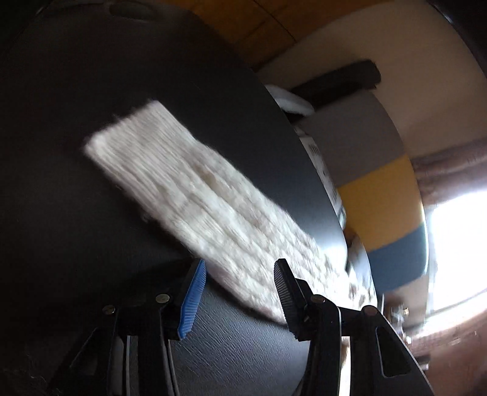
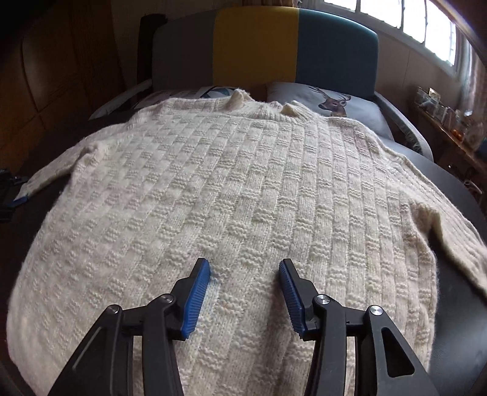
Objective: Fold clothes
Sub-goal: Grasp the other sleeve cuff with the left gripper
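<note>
cream knit sweater (image 2: 231,182) flat on black table (image 2: 456,195) | right gripper (image 2: 245,300) parted above hem | left gripper (image 1: 240,300) parted at sleeve (image 1: 188,195) | deer pillow (image 2: 331,100) beyond far edge

In both views we see daylight coming from a window (image 2: 432,27) at the upper right; in the left wrist view it (image 1: 456,243) is burned out to pure white at the right edge. That view is dim and tilted, and the cream sweater sleeve (image 1: 194,195) is smeared by motion blur. The right wrist view is sharper and evenly lit. Fisheye distortion bends the edges, and the corners are dark.
</note>
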A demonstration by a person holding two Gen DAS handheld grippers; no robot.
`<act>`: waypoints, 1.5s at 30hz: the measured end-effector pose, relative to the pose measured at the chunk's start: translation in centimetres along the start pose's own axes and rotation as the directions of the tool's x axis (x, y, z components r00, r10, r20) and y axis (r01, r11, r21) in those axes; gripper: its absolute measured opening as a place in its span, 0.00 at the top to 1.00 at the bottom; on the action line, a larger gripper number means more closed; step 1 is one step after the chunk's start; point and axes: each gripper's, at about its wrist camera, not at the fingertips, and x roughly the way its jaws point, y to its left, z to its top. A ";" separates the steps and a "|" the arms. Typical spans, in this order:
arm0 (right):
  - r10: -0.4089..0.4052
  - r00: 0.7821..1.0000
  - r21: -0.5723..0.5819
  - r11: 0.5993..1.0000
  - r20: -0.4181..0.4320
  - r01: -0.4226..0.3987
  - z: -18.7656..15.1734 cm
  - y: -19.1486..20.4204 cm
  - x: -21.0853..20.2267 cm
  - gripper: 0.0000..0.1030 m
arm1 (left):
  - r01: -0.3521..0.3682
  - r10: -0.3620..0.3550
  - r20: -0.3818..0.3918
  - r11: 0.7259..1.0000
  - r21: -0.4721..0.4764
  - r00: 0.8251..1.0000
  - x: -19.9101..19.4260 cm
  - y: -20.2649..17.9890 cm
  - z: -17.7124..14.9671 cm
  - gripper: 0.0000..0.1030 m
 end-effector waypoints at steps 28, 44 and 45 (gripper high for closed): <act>0.025 0.999 0.022 0.999 0.025 -0.026 -0.7 -0.1 0.7 0.48 | -0.095 0.095 0.114 0.995 -0.001 0.989 0.5 0.1 4.4 0.96; 0.052 0.998 0.042 0.998 0.037 -0.054 -0.9 -0.4 0.8 0.47 | 0.197 -0.242 0.087 0.915 0.353 0.966 -3.8 -15.8 -0.2 0.97; 0.055 0.998 0.043 0.997 0.038 -0.056 -0.9 -0.4 0.8 0.47 | 0.212 -0.259 0.071 0.896 0.391 0.963 -3.6 -17.4 -1.1 0.97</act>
